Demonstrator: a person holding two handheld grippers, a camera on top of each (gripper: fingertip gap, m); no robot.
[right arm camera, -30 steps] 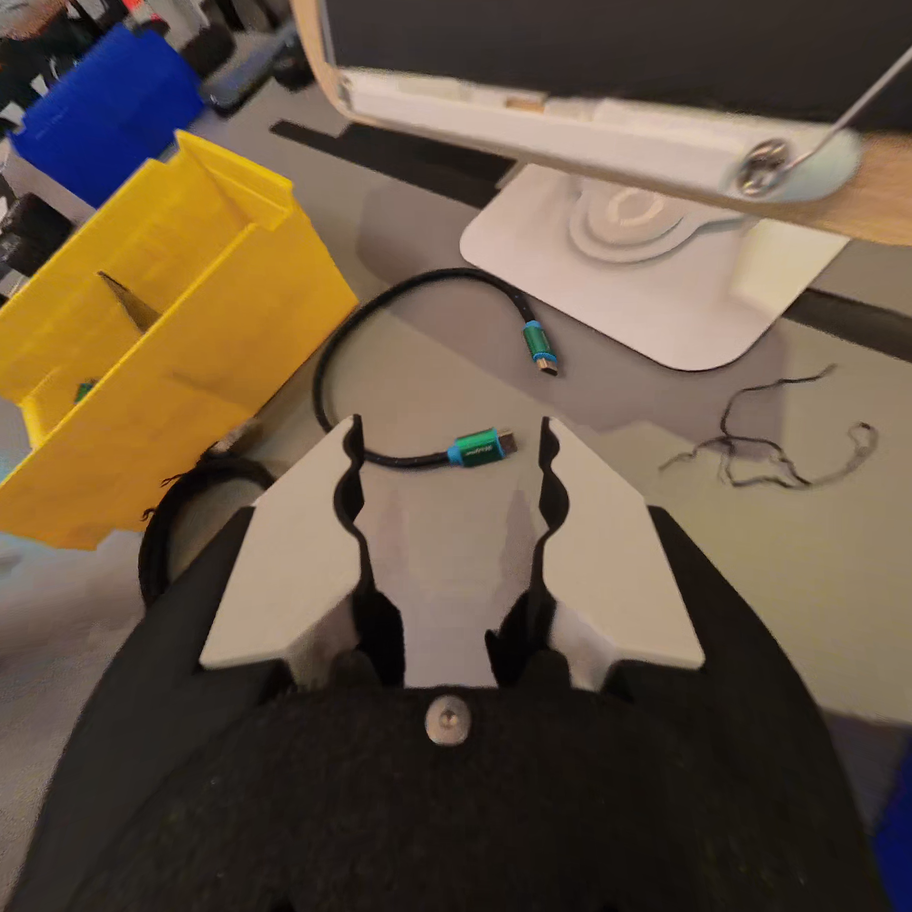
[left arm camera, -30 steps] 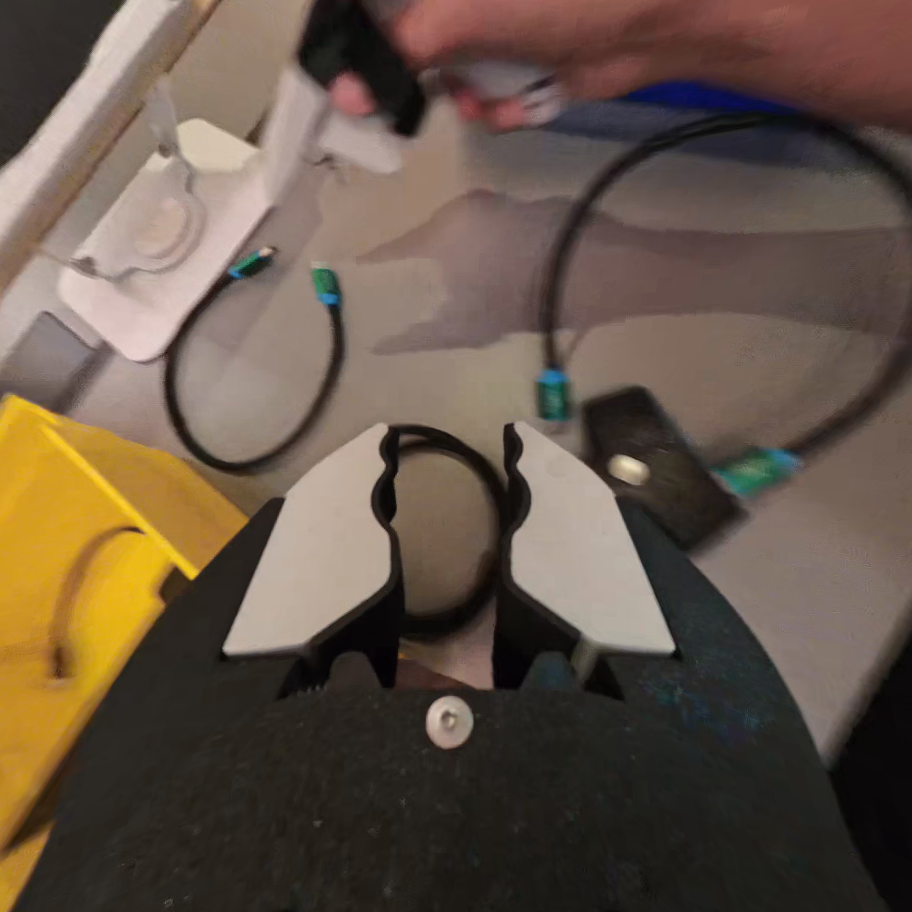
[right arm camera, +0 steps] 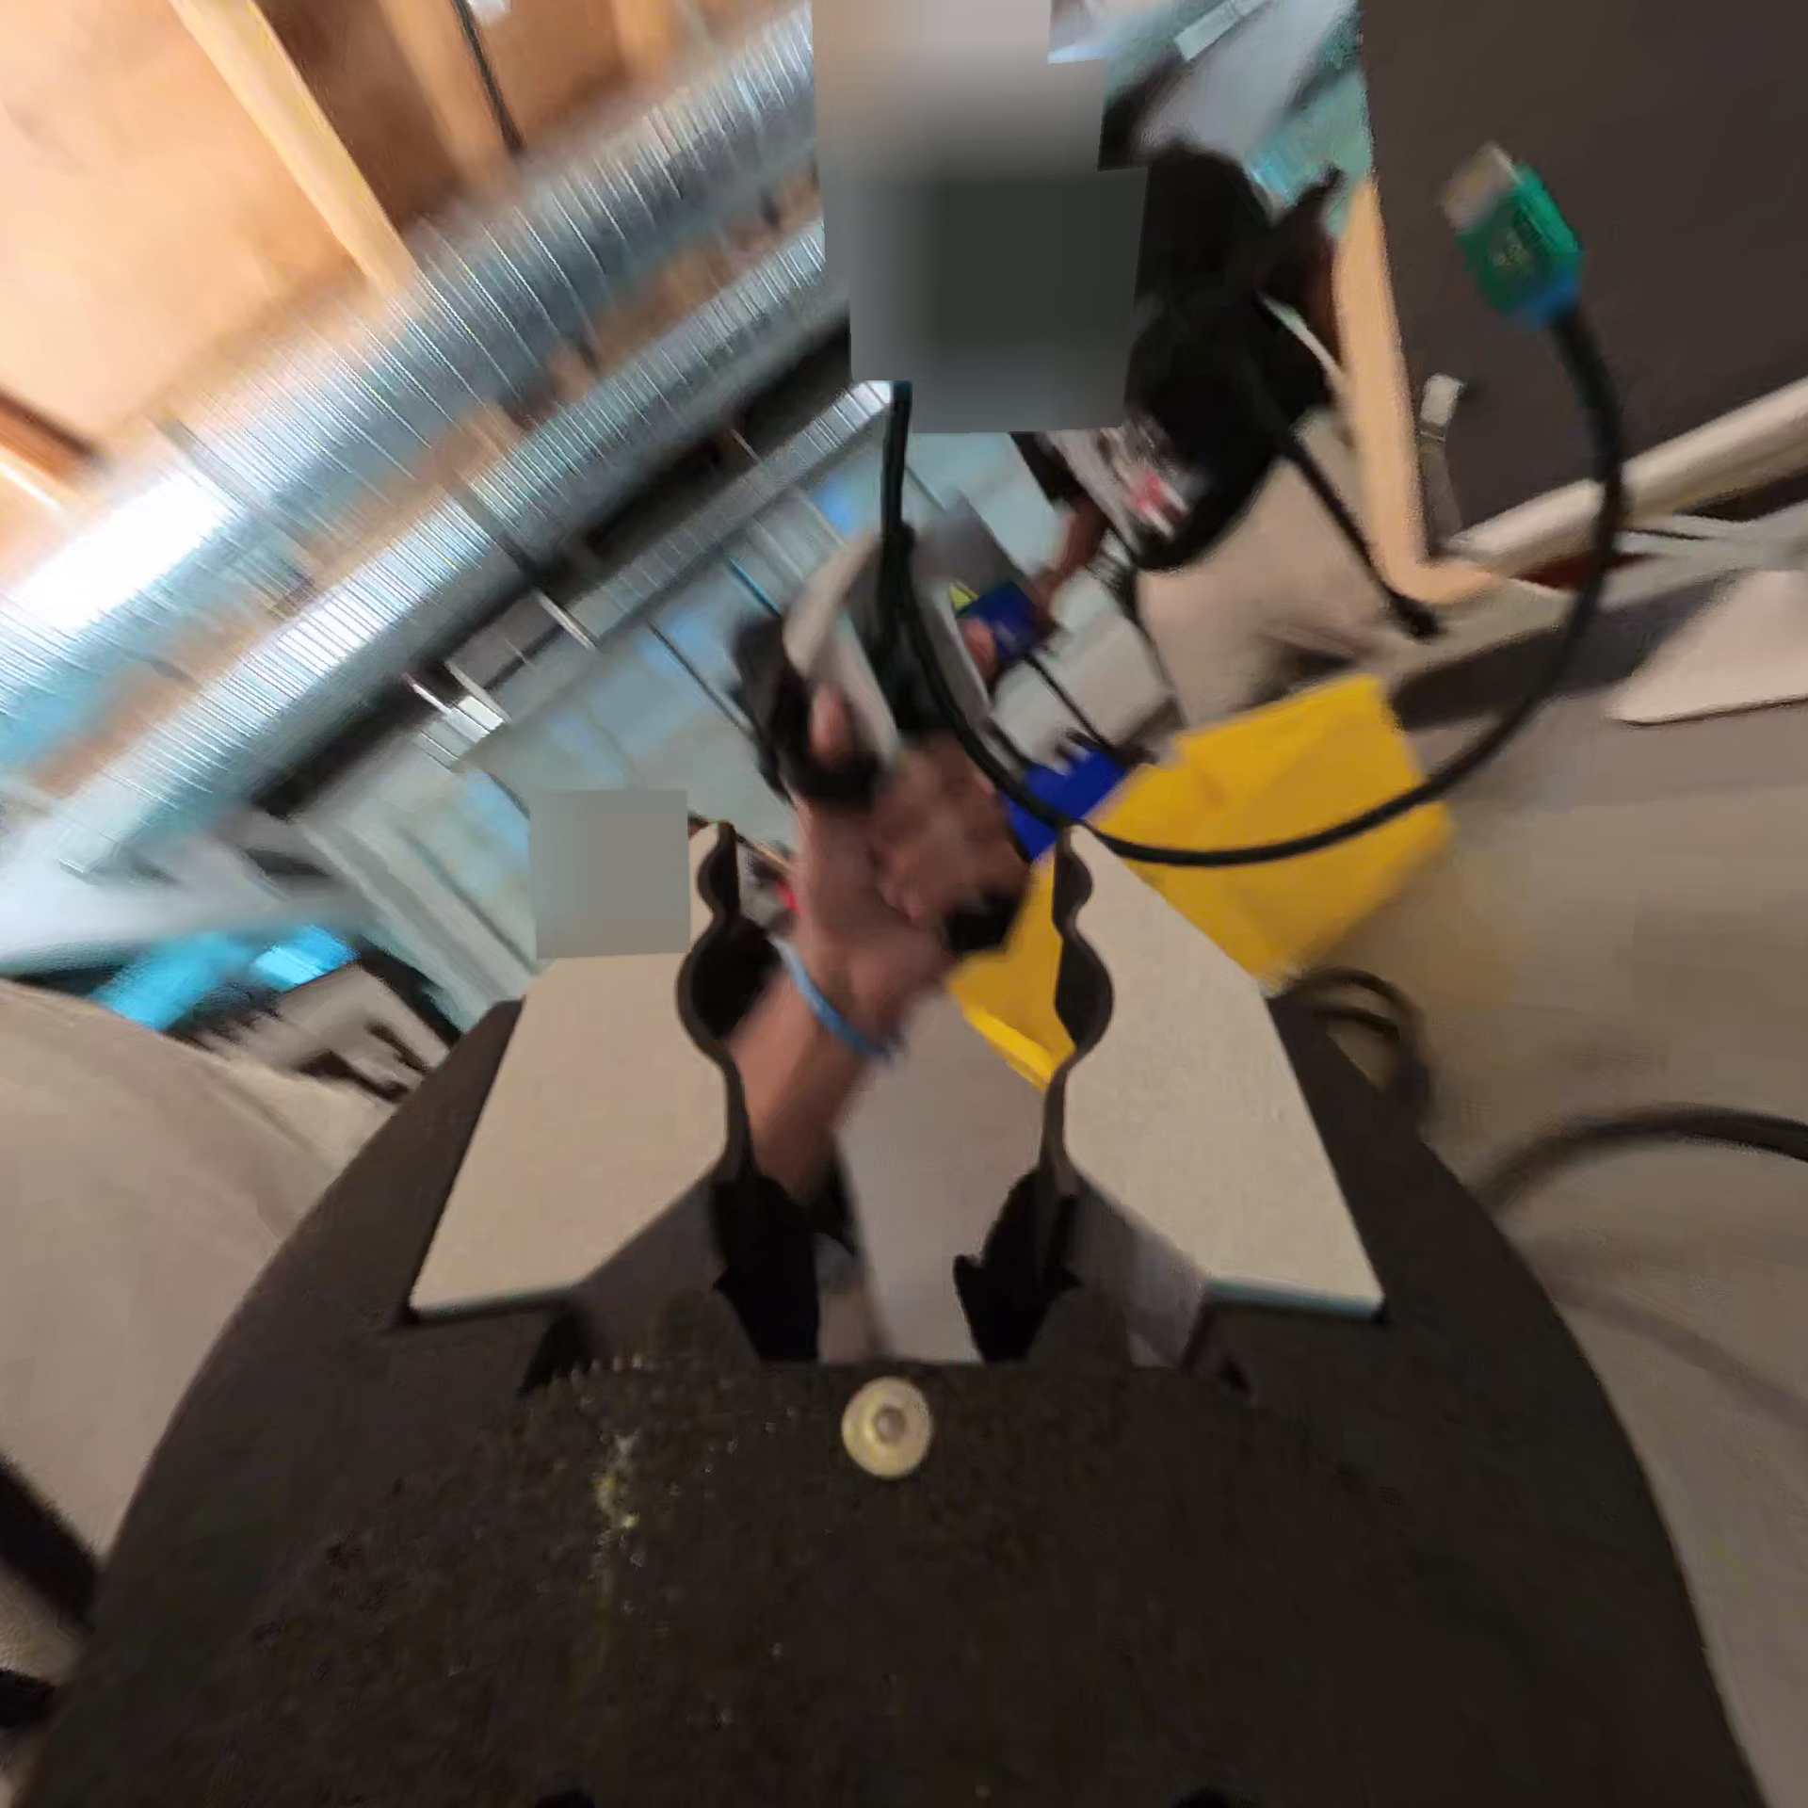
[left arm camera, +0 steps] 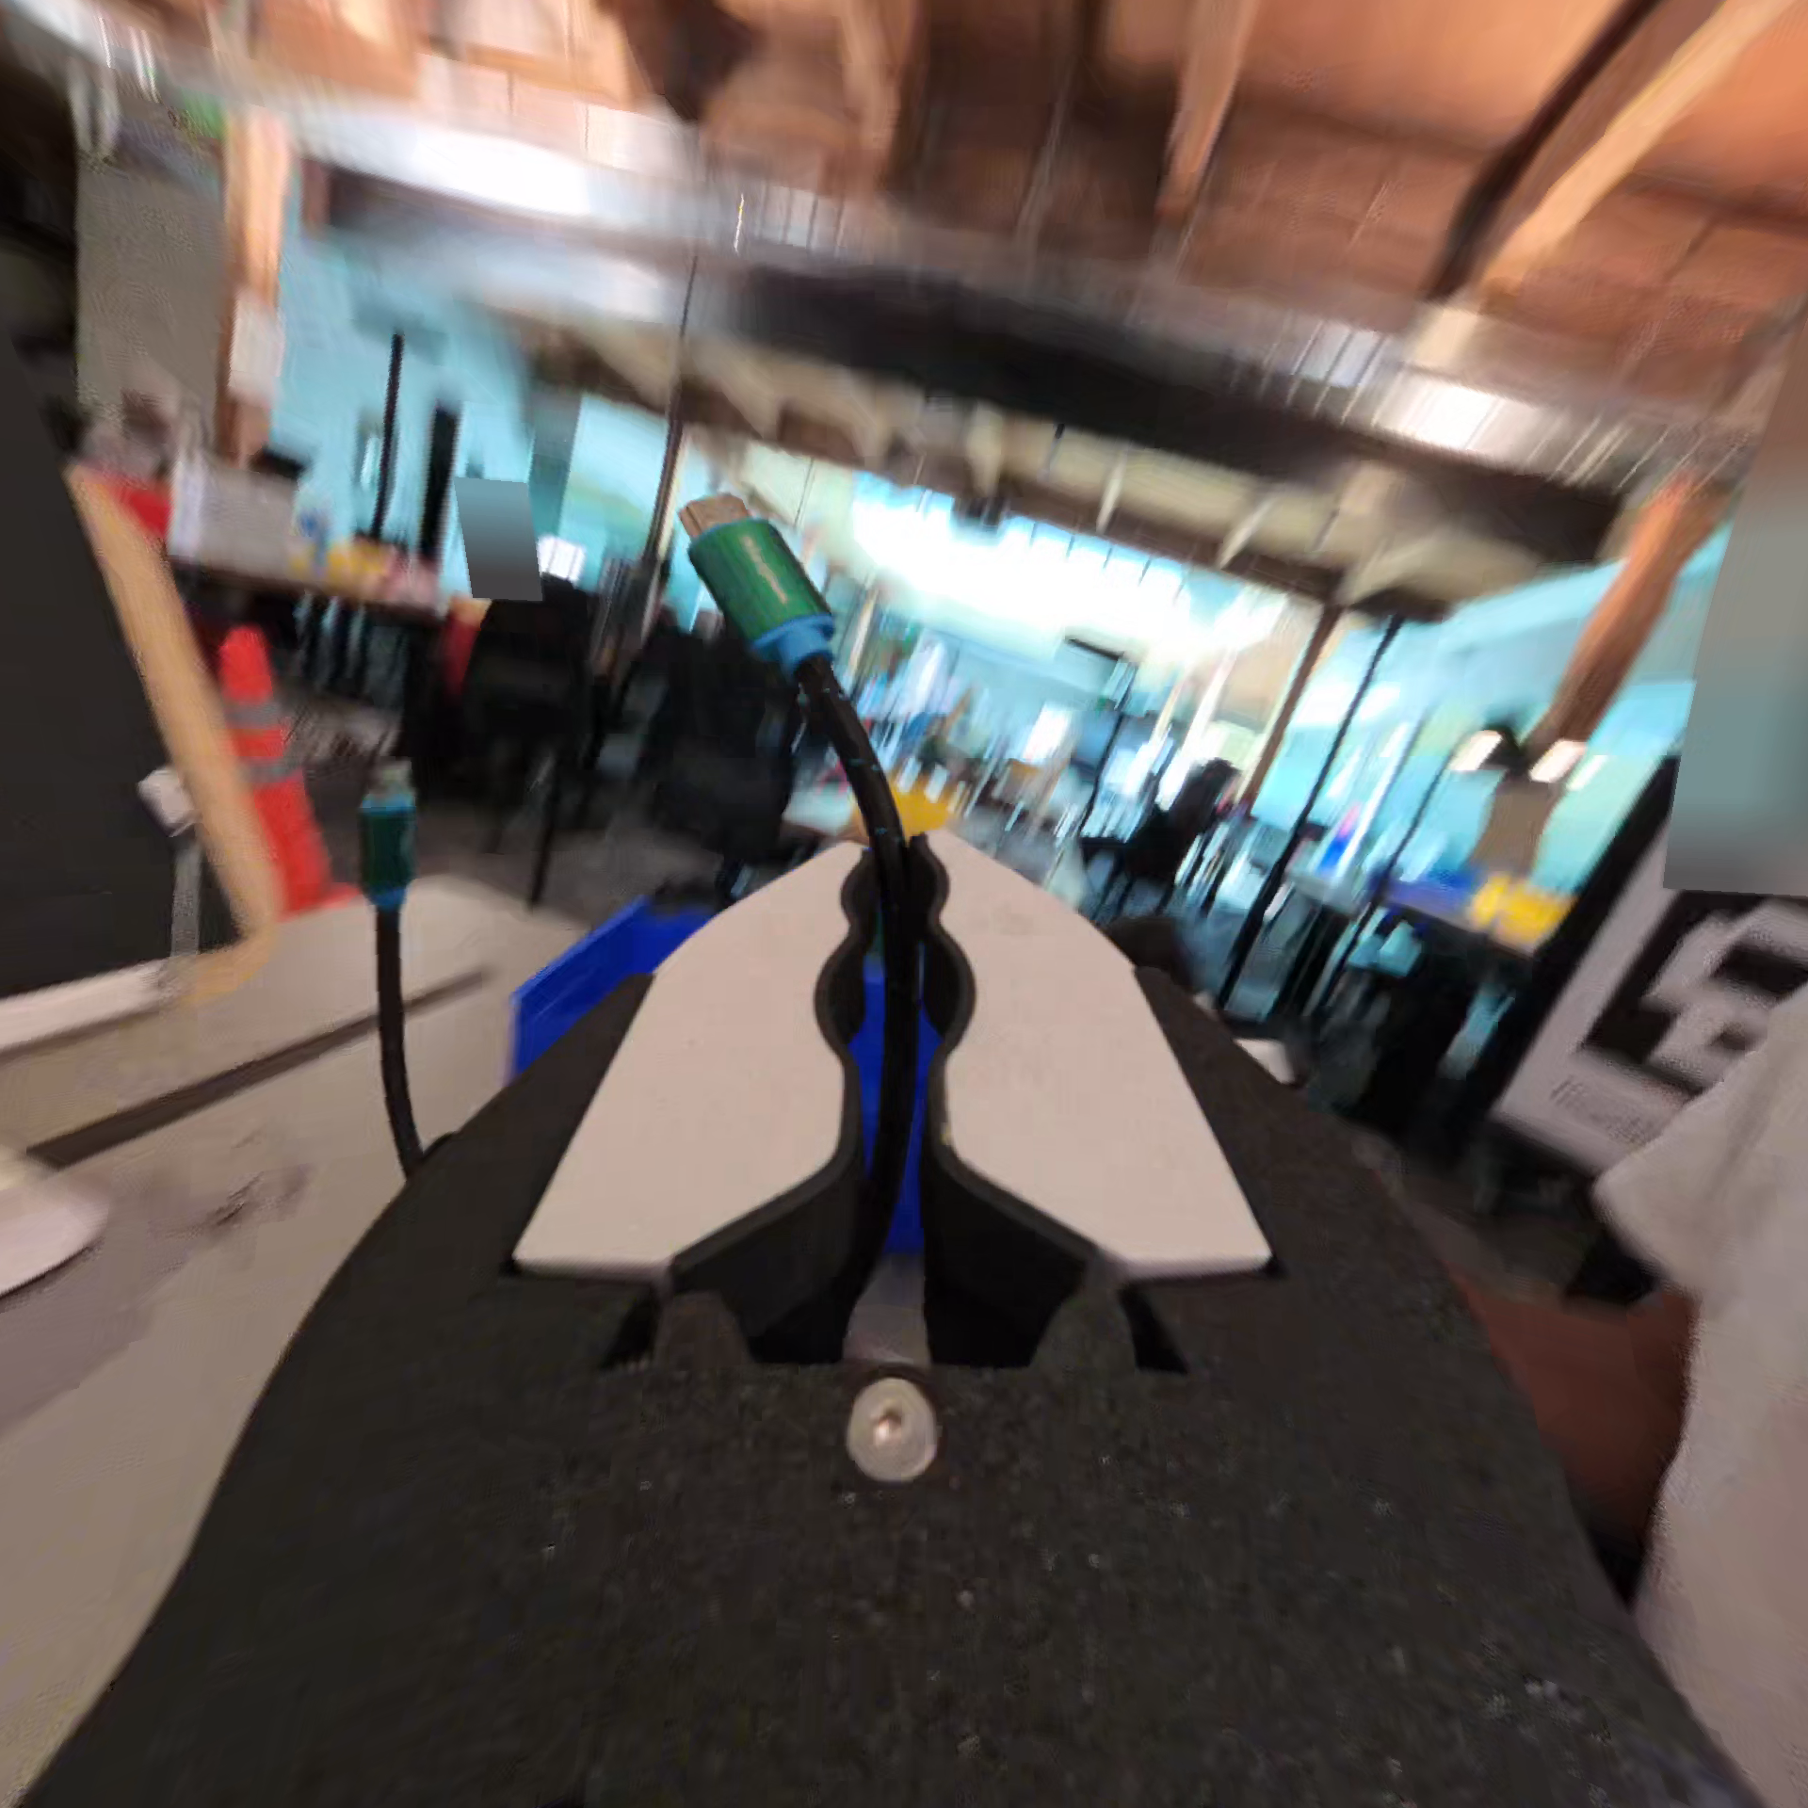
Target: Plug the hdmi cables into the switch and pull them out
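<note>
Both tongs differ: left (left arm camera: 892,861) clamp the cable (left arm camera: 885,978), right (right arm camera: 888,861) gape apart.

A large open workshop, blurred by motion. Overhead runs a wooden beam ceiling (left arm camera: 1272,147) with a ribbed silver duct (right arm camera: 548,323) beneath it. Bright windows (left arm camera: 1027,567) light the far end, beside pale turquoise walls (left arm camera: 323,391). Dark chairs (left arm camera: 724,763) and cluttered worktables (left arm camera: 1448,900) fill the floor, with an orange traffic cone (left arm camera: 269,773) at left. A grey tabletop (left arm camera: 147,1321) lies nearest.
</note>
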